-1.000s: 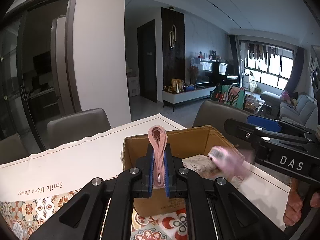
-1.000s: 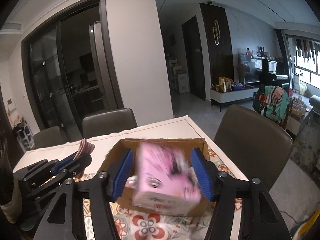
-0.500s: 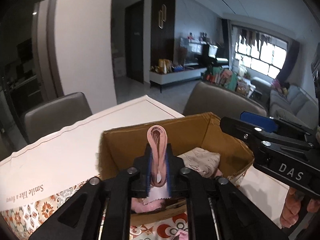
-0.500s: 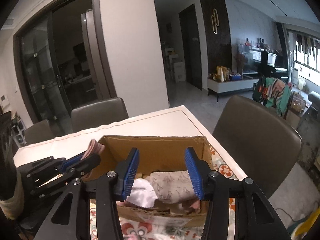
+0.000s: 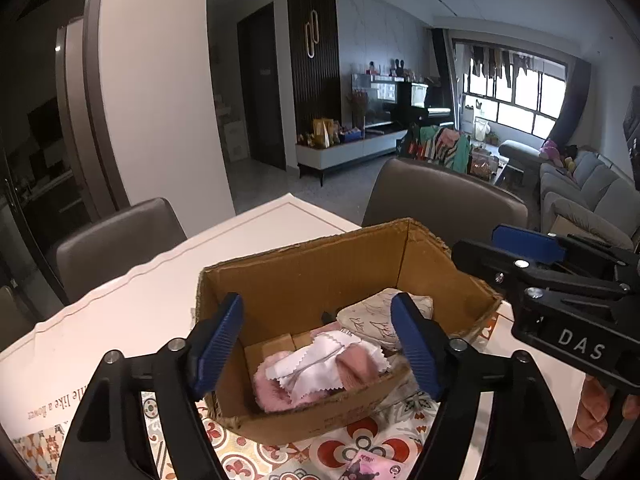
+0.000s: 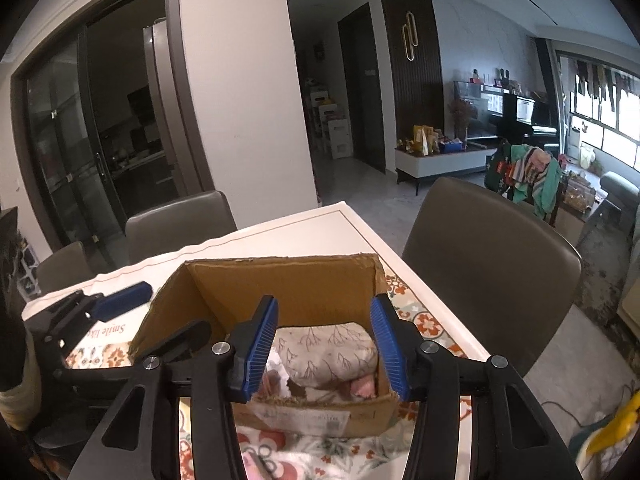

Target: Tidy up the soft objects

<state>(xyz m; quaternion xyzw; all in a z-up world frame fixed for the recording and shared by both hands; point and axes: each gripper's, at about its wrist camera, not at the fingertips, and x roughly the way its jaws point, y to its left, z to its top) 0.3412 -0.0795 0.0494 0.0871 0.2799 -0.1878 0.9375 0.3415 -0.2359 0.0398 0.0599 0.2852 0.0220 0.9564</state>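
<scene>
An open cardboard box (image 5: 304, 276) stands on the table. It also shows in the right wrist view (image 6: 280, 284). Inside lie a pink fuzzy cloth item with a white zigzag-edged tag (image 5: 320, 368) and a folded beige patterned cloth (image 5: 380, 320), which also shows in the right wrist view (image 6: 328, 348). My left gripper (image 5: 320, 340) is open and empty, just above the box's near edge. My right gripper (image 6: 324, 344) is open and empty, over the box's near side. The right gripper body (image 5: 560, 300) shows at the right of the left wrist view.
The table has a white cover and a floral mat (image 5: 360, 448). A pink packet (image 5: 368, 466) lies on the mat in front of the box. Brown chairs (image 6: 488, 248) stand around the table. The left gripper body (image 6: 88, 312) sits left of the box.
My left gripper moved over the box and opened, letting the pink cloth item drop inside. My right gripper let go of the pink packet earlier and stays open.
</scene>
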